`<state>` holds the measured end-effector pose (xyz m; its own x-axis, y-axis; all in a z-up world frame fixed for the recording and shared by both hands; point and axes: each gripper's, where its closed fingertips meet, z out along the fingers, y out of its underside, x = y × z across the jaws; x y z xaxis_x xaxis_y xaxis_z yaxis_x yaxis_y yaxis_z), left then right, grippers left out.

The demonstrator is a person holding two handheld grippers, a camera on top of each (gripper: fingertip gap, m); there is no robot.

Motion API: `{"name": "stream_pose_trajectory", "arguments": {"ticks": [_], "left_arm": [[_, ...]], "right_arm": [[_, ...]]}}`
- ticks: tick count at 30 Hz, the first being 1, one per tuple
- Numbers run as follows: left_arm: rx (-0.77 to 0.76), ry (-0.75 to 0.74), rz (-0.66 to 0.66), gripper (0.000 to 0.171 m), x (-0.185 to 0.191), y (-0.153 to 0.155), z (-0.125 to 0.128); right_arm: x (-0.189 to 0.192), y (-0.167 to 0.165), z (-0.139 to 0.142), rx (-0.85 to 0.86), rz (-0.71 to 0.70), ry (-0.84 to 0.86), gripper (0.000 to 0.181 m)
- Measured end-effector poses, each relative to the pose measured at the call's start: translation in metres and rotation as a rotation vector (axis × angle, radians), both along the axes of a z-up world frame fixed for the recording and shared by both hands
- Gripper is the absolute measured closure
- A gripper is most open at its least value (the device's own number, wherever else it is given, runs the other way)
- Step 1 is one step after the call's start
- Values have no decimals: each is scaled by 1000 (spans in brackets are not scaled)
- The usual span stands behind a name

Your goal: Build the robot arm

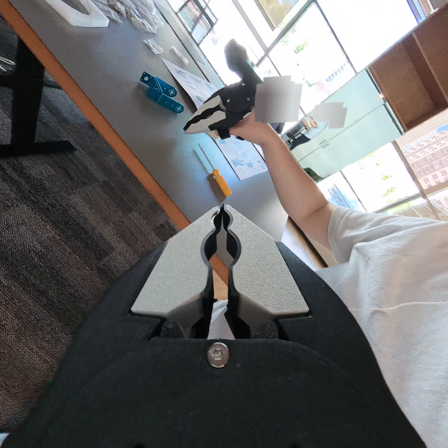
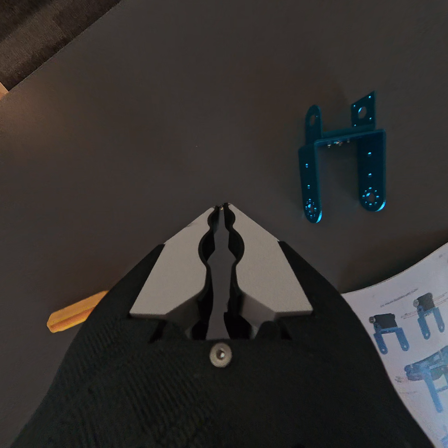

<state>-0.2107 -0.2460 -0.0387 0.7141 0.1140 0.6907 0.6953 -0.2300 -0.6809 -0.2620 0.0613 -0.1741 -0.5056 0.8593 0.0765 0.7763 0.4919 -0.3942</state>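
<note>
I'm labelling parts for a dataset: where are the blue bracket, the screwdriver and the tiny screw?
blue bracket (image 2: 369,167): right wrist view, right-hand arm.
screwdriver (image 1: 221,185): left wrist view, orange handle.
tiny screw (image 2: 221,206): right wrist view, pinched between right gripper's tips.

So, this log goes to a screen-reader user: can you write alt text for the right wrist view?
The right gripper hangs over a dark table, its jaws pinched on a tiny metal piece, possibly a screw. A blue metal bracket lies ahead to the right, a printed sheet at the right edge, and an orange handle shows at the left.
</note>
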Motion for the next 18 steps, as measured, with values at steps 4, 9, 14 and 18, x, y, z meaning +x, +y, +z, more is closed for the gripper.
{"name": "stream_pose_trajectory", "arguments": {"ticks": [4, 9, 14, 18], "left_arm": [[10, 11, -164, 171, -54, -10, -6], [-6, 39, -329, 171, -124, -20, -5], [3, 83, -432, 171, -168, -3, 2], [19, 113, -552, 171, -180, 33, -3]], "right_arm": [[3, 6, -7, 14, -127, -51, 178], [8, 9, -4, 71, -260, -39, 168], [26, 0, 43, 22, -513, 230, 165], [45, -42, 61, -129, -699, 412, 157]]}}
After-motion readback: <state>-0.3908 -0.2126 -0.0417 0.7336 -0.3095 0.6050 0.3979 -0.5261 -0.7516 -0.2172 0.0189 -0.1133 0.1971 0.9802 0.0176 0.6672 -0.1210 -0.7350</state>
